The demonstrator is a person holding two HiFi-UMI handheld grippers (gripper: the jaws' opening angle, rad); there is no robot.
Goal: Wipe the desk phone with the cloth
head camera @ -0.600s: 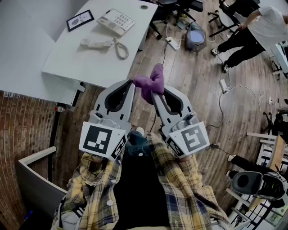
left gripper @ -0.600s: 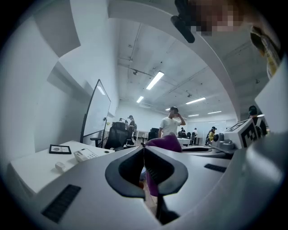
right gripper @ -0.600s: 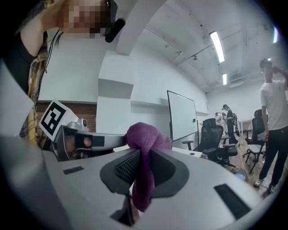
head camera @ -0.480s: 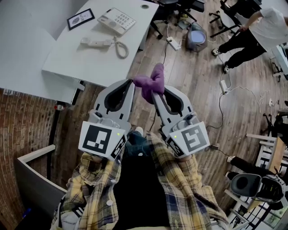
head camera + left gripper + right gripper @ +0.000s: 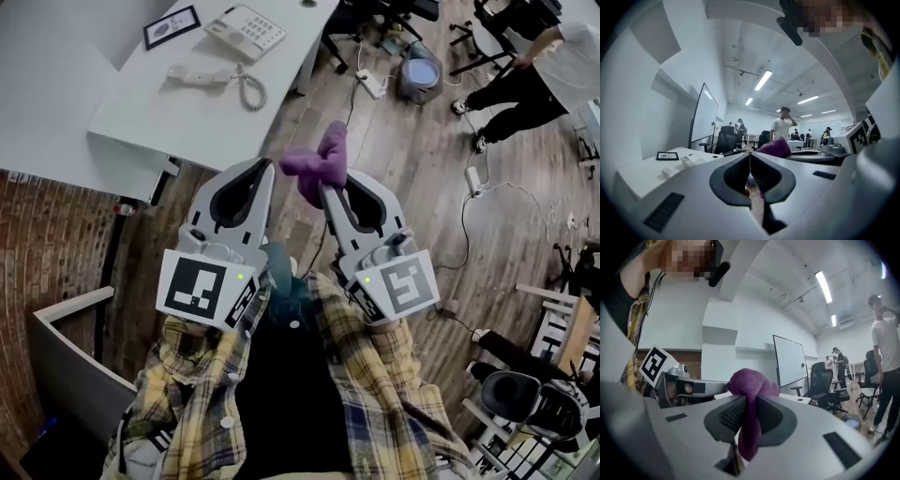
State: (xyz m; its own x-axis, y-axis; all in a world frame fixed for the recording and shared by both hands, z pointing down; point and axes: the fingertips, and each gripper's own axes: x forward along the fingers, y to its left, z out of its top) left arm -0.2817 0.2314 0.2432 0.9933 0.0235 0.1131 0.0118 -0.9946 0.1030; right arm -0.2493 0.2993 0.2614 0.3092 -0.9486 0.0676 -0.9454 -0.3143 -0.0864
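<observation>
Left gripper (image 5: 269, 169) closed — right gripper (image 5: 324, 189) clamped

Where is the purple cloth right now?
In the head view the purple cloth is pinched by the right gripper, centre frame, just right of the shut left gripper and off the white desk at upper left.

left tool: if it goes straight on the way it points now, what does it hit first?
Probably the black office chairs beyond the end of the desk, though depth is unclear. The left tool is shut and empty. The desk lies left of its line and the purple cloth lies right of it.
</observation>
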